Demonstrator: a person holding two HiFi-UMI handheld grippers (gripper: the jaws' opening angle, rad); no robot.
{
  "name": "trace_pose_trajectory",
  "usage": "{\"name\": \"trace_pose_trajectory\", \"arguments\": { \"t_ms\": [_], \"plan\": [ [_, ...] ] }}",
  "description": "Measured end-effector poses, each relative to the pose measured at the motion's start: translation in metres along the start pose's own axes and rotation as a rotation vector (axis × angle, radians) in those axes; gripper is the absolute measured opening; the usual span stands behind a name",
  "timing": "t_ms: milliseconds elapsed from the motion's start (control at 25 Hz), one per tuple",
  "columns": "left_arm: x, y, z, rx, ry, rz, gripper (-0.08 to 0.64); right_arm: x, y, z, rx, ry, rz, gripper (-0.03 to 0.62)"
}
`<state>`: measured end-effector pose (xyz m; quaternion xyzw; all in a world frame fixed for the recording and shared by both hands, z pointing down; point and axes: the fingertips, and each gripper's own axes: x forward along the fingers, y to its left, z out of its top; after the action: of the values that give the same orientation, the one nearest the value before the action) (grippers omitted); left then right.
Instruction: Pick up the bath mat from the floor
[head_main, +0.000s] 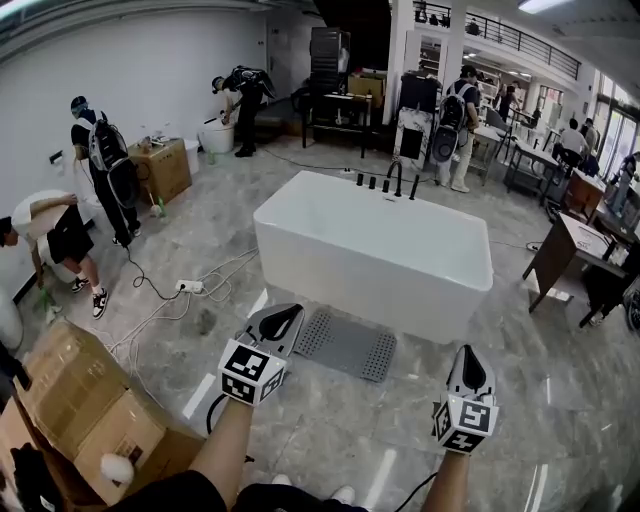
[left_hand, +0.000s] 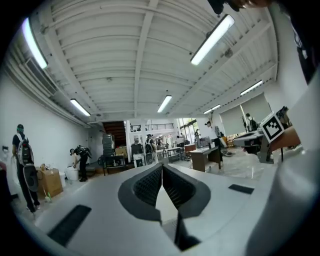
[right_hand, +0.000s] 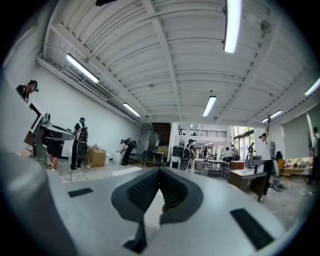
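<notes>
Bath mat — just beyond left tool

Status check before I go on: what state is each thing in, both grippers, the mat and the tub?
left gripper: shut, nothing between its jaws, held above the floor.
right gripper: shut, nothing between its jaws, held above the floor.
bath mat: lying flat on the floor beside the bathtub, not yet picked up.
bathtub: standing upright on the floor.

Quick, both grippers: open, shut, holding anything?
Left gripper: jaws closed, holding nothing.
Right gripper: jaws closed, holding nothing.
</notes>
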<state>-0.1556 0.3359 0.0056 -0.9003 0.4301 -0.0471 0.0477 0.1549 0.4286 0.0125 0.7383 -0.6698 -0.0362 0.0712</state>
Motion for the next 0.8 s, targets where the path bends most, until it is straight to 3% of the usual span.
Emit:
{"name": "trace_pose_trajectory", "arguments": {
  "t_ms": [800],
  "plan": [
    [0.044, -0.034, -0.008, 0.012, 0.042, 0.058, 0.011, 0.030, -0.059, -0.027, 0.017, -0.017, 0.064, 0.021]
  ]
}}
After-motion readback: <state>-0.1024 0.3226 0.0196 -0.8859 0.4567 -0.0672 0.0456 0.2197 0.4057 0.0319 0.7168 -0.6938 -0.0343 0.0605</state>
